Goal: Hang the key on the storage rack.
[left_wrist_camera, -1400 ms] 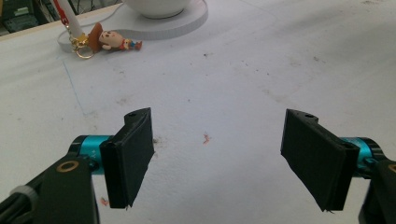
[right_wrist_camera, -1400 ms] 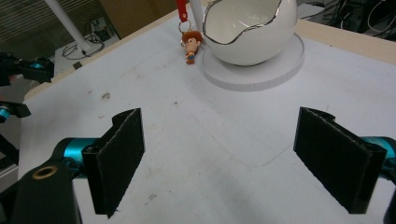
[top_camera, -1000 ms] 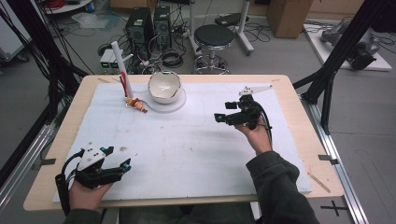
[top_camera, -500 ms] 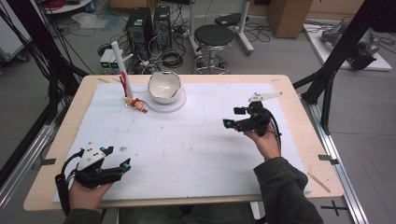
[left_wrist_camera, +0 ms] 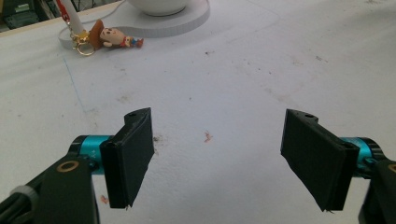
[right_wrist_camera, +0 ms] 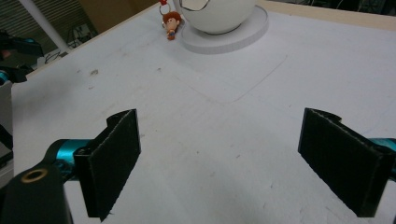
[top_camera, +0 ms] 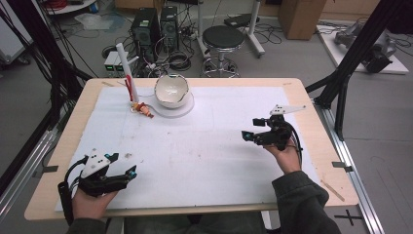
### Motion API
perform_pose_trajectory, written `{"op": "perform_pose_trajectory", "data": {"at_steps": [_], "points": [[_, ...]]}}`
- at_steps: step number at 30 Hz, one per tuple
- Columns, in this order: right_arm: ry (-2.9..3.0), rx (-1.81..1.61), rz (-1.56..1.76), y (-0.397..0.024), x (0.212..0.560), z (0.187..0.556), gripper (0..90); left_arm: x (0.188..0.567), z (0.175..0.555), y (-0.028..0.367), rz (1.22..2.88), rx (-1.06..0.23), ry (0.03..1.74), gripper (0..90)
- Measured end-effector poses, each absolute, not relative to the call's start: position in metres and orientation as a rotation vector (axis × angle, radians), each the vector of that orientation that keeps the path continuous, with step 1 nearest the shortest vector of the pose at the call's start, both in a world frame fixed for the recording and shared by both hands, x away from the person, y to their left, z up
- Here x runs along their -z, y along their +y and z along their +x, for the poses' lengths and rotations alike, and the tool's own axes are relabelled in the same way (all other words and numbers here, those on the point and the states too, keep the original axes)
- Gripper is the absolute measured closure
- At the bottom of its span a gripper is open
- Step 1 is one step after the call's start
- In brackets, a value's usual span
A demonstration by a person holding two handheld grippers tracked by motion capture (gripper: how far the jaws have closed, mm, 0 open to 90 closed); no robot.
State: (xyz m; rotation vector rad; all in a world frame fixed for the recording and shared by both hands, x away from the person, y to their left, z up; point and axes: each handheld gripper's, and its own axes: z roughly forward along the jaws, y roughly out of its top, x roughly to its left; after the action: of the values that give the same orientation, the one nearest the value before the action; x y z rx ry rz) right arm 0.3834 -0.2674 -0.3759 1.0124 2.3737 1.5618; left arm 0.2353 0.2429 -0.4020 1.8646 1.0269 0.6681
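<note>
While both grippers sit on the near half of the table (top_camera: 311, 92), nothing is actually being handled, so this looks like the approach step before any pick. The left gripper (top_camera: 124, 174) rests low at the near left corner, jaws spread wide with only bare white mat between them. The right gripper (top_camera: 249, 135) hangs over the right side of the mat, also spread wide and gripping nothing, and it points toward the far left.

The stuff it's aimed at is all at the far left: a white bowl (top_camera: 171, 90) on a round white base (top_camera: 181, 110), and just left of that a little cowboy keychain figure (right_wrist_camera: 172, 22) lying on the mat, its ring touching the foot of a slanted white stick (top_camera: 124, 68). Both gripper views show the figure well apart from the jaws.

Best guess is the keychain or the bowl is the target. Next move calls for a long reach to the far left, coming down with the jaws either side of the small figure without bumping the bowl's base.
</note>
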Motion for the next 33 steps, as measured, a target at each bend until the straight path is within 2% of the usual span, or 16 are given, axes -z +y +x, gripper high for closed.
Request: {"op": "perform_pose_trajectory", "data": {"at_steps": [33], "points": [[2.338, -1.527, 1.011, -0.299, 0.393, 0.35, 12.0, 0.403, 0.236, 0.245, 1.865, -0.653, 1.032, 25.8]]}}
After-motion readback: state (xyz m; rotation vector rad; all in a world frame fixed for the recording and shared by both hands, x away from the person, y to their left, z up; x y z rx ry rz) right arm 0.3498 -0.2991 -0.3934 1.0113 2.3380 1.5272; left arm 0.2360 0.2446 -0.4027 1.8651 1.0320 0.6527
